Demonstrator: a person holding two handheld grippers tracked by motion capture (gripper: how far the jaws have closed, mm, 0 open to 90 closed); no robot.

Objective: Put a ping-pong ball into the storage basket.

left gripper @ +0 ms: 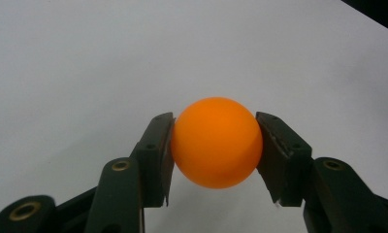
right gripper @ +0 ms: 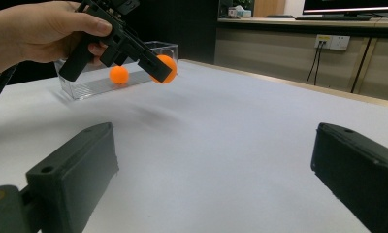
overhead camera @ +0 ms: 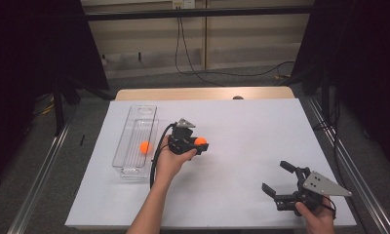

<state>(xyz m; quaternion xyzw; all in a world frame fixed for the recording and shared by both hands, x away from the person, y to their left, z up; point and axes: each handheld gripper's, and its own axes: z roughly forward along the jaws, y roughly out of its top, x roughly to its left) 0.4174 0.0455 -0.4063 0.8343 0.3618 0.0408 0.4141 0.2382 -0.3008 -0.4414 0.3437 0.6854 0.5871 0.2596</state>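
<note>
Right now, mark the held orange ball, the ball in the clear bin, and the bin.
held orange ball [left gripper: 215, 141], left gripper view, front centre
binned orange ball [overhead camera: 145, 147], high view, centre
clear bin [overhead camera: 143, 108], high view, far rim

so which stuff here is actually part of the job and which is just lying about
Part of the job:
- left tool, shut on the held orange ball
- clear tray
- second orange ball, in the tray

Lying about:
- right tool, open, idle
- wall cables

Tray [overhead camera: 134, 141] left of frame centre on the table [overhead camera: 242, 126], one ball [overhead camera: 145, 146] inside it. Just right — left gripper [overhead camera: 201, 145] clamping a second ball [overhead camera: 201, 141]. Right gripper [overhead camera: 276, 180] — lower right.
</note>
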